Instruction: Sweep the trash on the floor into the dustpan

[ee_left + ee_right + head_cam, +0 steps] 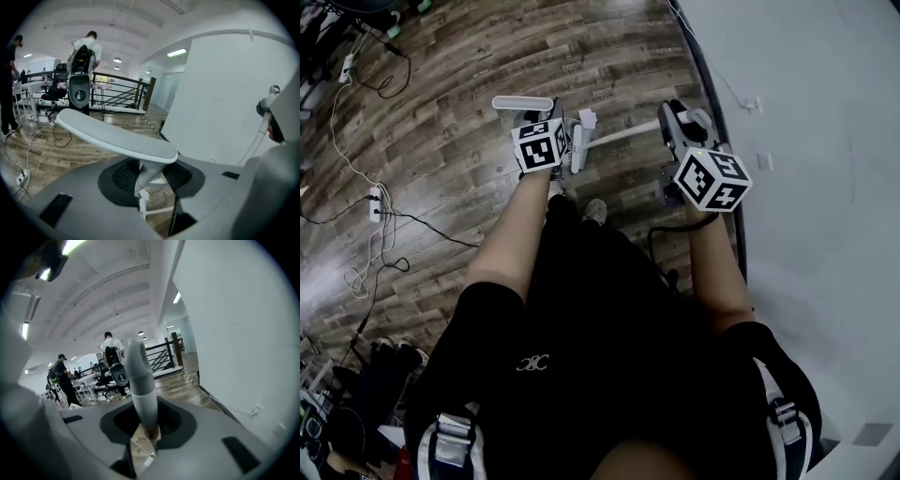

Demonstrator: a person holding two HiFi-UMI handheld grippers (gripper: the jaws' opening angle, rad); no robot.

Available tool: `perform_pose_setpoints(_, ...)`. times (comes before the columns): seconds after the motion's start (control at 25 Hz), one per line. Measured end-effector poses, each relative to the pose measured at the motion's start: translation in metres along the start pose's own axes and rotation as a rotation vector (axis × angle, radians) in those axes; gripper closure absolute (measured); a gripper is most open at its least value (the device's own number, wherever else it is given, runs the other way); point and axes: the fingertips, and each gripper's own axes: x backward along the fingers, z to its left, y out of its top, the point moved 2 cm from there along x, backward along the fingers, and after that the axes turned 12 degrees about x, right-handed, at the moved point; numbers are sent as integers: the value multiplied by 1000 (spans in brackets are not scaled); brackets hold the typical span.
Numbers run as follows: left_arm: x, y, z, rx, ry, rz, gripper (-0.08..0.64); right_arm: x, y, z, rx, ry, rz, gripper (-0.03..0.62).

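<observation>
Head view, looking steeply down. I'm standing on the wood floor with the white wall tight at my 3 o'clock. The left gripper is clamped on the stem of a flat handle, and that handle's long axis runs roughly 10 to 4 o'clock across the left gripper view. The right gripper is closed round a round handle that stands upright, straight out of its jaws. So both hands are loaded, one tool each, though I can't tell which is the broom, because neither head shows.

A white rod lies between the two grippers, running about 9 to 3 o'clock. A small white bit sits on it at the left gripper's 1 o'clock — clip or scrap, I can't say.

Trash? No frame shows any I can be sure of, nor the dustpan's tray. Open floor spreads from my 9 to 12 o'clock, and the left gripper is the nearer one to it — I'd judge the sweep has to go that way, away from the wall.
</observation>
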Motion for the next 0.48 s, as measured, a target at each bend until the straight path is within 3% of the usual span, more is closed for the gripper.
perform_pose_setpoints(0.24, 2, 0, 0, 12, 2, -10, 417, 24, 39, -10, 110, 4, -83, 506)
perform_pose_setpoints(0.48, 1, -2, -1, 4, 3, -4, 417, -17, 35, 4, 354, 143, -112, 509)
